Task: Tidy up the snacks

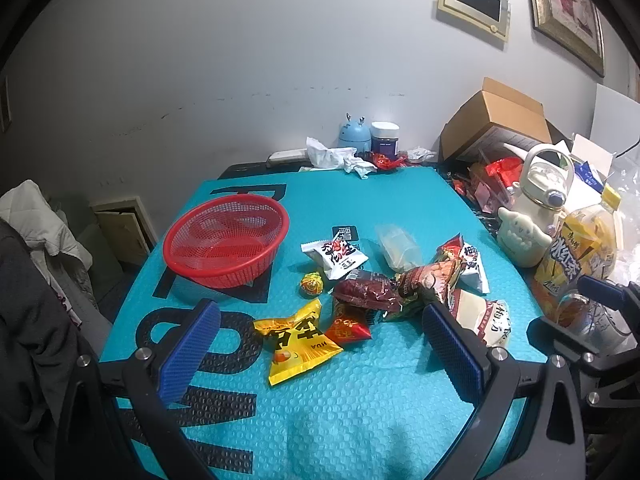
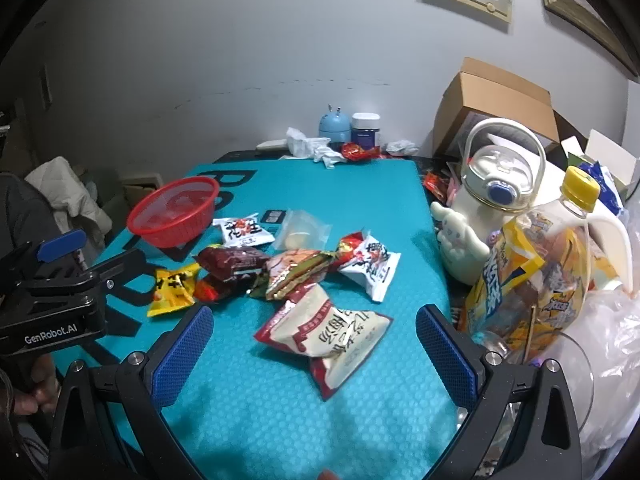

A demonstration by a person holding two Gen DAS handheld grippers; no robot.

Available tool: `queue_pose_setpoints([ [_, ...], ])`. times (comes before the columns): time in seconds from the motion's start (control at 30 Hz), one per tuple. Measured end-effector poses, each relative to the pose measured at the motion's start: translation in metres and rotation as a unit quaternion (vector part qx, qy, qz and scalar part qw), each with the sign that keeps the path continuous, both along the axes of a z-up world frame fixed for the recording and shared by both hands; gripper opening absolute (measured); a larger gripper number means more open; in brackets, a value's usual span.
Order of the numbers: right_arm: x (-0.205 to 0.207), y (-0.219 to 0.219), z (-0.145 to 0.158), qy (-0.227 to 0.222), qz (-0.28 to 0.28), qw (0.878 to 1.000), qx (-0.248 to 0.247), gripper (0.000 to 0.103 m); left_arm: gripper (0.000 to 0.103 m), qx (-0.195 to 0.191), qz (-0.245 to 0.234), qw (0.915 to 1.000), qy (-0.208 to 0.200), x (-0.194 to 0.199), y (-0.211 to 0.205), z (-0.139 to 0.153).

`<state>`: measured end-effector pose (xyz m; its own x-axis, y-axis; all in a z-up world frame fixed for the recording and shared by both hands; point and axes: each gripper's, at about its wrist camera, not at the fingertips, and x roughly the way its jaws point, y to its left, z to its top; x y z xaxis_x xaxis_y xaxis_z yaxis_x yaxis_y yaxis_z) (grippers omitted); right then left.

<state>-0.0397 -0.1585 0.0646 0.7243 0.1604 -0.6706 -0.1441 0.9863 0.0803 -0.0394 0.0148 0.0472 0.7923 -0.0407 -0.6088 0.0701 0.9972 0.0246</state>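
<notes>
Table covered with a teal bubble mat bearing large black letters. Red mesh basket sits at the left of the mat, upright, nothing in it.

Snacks lie loose on the mat to the right of the basket, none inside it:
- yellow packet, nearest the left hand-held gripper, touching a small red packet on its right.
- round yellow candy, alone, between the basket and the pile.
- white packet with red and black print, just right of the basket; a small black sachet behind it.
- clear bag, farther back.
- dark red packet touching a brown crumpled packet; these overlap in a heap.
- large white packet with red edges, nearest the right hand-held gripper, lying flat.

Left hand-held gripper: jaws wide apart, nothing between them, above the mat near the yellow packet.
Right hand-held gripper: jaws wide apart, nothing gripped; the large white packet shows between the fingers, resting on the mat.

At the right table edge: cream jug with handle and a yellow-capped bottle, standing close together.
</notes>
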Motion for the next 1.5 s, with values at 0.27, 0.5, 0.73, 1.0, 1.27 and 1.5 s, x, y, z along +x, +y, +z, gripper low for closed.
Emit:
queue_pose_setpoints([
  [0.27,0.008,0.005,-0.014,0.015,0.004,1.0,0.002,0.103,0.103,-0.01,0.001,0.9998,0.017,0.007,0.005,-0.013],
  [0.5,0.021,0.009,-0.035,0.035,0.013,0.999,-0.002,0.103,0.103,-0.027,0.004,0.999,0.035,0.017,0.013,-0.033],
  [0.73,0.038,0.013,-0.056,0.051,0.022,0.998,-0.014,0.103,0.103,-0.043,0.007,0.9972,0.06,0.033,0.021,-0.052],
  [1.0,0.057,0.011,-0.076,0.076,0.007,0.997,-0.033,0.103,0.103,-0.043,0.019,0.9947,0.091,0.052,0.024,-0.073],
  [1.27,0.068,0.005,-0.088,0.095,0.005,0.995,-0.031,0.103,0.103,-0.026,0.046,0.9914,0.12,0.072,0.028,-0.093],
  [1.5,0.074,0.004,-0.093,0.107,0.007,0.994,-0.026,0.103,0.103,-0.034,0.042,0.9893,0.135,0.083,0.033,-0.107],
])
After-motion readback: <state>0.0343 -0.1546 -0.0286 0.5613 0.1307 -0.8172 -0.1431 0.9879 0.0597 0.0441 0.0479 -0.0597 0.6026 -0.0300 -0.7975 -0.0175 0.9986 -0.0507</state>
